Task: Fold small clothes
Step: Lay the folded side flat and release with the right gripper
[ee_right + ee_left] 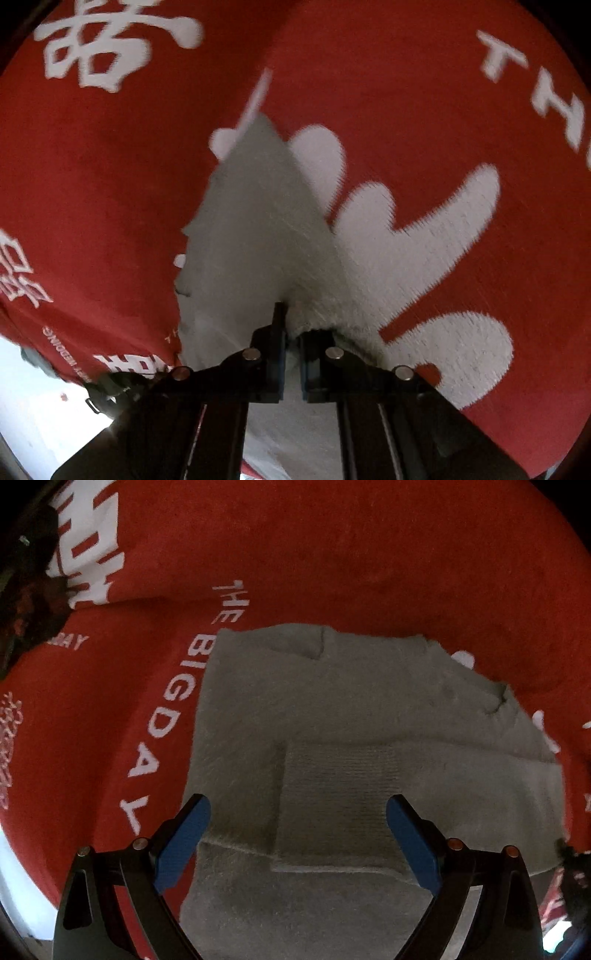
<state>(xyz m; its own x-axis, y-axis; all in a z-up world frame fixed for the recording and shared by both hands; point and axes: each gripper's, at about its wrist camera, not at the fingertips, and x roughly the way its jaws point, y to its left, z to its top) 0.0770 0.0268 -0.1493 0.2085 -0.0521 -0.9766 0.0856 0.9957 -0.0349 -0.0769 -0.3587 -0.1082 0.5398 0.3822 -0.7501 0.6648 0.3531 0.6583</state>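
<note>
Partly folded grey fuzzy knit garment (369, 709) on red printed cloth (332, 554); left gripper (297, 812) jaws spread, right gripper (291, 343) jaws pinching its edge, folds remaining.

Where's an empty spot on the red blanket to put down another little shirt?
The red blanket lies bare beyond the grey garment's far edge. A narrower strip sits left of it, around the words THE BIG DAY. Near the left gripper and right gripper the garment fills everything.
</note>
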